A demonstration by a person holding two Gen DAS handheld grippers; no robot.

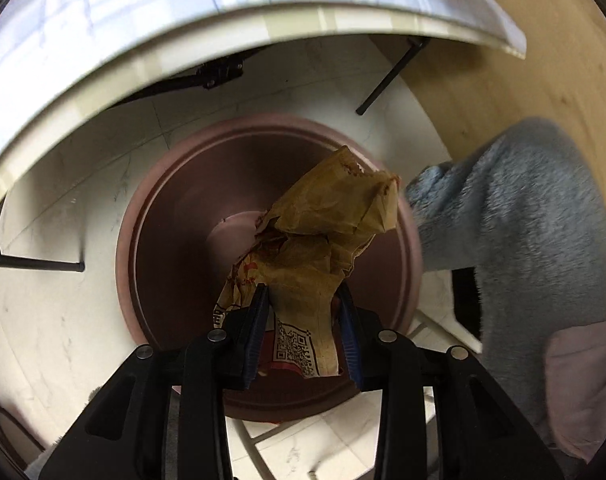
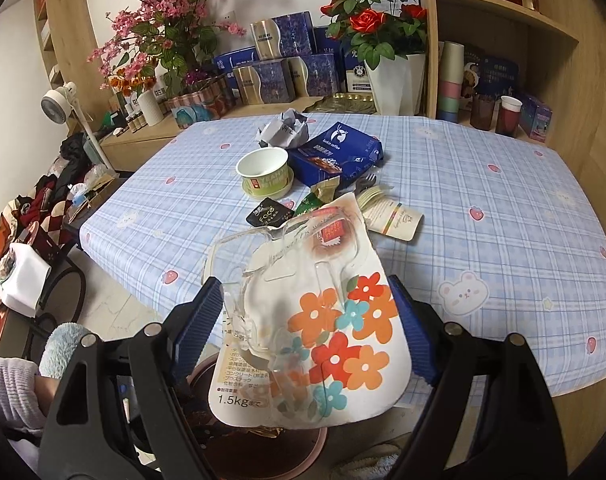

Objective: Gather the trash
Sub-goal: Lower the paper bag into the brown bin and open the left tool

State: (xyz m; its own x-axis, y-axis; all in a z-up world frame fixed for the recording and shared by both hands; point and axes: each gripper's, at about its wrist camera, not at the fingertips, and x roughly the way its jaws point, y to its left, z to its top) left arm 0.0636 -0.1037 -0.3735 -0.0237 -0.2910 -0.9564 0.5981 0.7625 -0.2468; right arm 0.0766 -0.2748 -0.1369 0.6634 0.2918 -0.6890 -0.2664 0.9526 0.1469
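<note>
White floor tiles point(image 1: 59, 332) surround the pink bin point(image 1: 151, 216) directly below. Left gripper point(image 1: 303, 312) is clamped on a crumpled brown wrapper point(image 1: 327, 224) over its mouth; part the jaws while centred. Right gripper point(image 2: 307, 320) pinches a flowered blister pack point(image 2: 331, 328) at the table point(image 2: 483, 208) edge, cup point(image 2: 265, 172) and scraps beyond.
</note>
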